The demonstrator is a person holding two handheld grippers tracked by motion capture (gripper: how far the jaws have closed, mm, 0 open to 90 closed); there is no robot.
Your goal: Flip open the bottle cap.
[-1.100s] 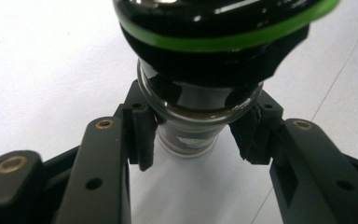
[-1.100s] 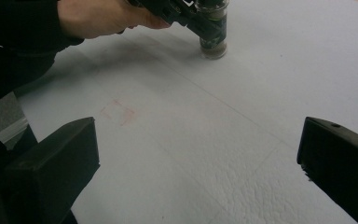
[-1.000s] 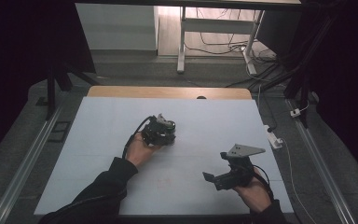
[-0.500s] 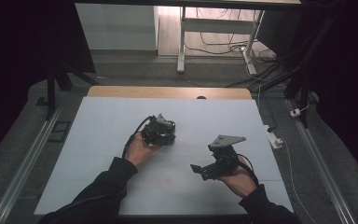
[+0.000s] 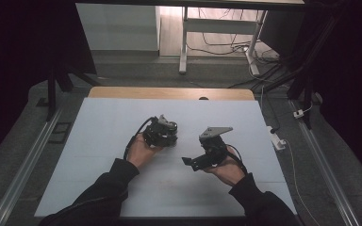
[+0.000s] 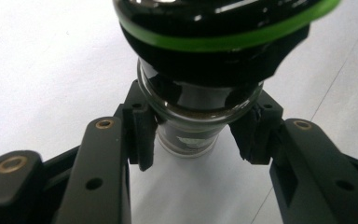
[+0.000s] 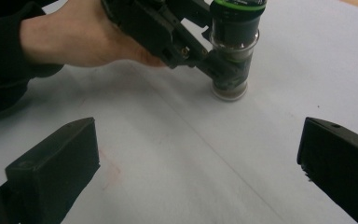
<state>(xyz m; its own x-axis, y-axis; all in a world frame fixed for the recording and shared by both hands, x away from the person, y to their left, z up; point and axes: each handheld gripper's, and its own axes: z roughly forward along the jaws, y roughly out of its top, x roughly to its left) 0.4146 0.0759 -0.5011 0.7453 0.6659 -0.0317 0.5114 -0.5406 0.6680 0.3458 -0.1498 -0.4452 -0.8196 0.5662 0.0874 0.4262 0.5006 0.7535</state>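
Two dark-sleeved forearms reach in from the near edge of a white table (image 5: 99,141), each hand carrying a black two-jaw gripper. We see the left hand (image 5: 141,149) angled toward the table's middle, wrapped around the back of the left gripper (image 6: 193,135), whose jaws pinch the lower body of a small glass jar (image 7: 230,56). The jar stands upright on the white surface near the centre of the table; it wears a black cap ringed by a bright green band (image 6: 223,39). In the right gripper view the same left hand (image 7: 81,35) holds the tool low and slanted, its linkage running down to the jar.

The right hand (image 5: 226,170) sits nearer the person, palm up under the right gripper (image 5: 202,157), which is tilted with its grey three-cornered plate (image 5: 215,131) on top. Its jaws stand spread wide with only bare table between them, well apart from the jar.

From above, the jar is lost in the dark bulk of the left gripper. In the left gripper view the cap runs off the top of the frame. The jar's contents look dark and brownish, but we cannot tell what they are. A pale mark shows low on the glass; it is too blurred for us to read.
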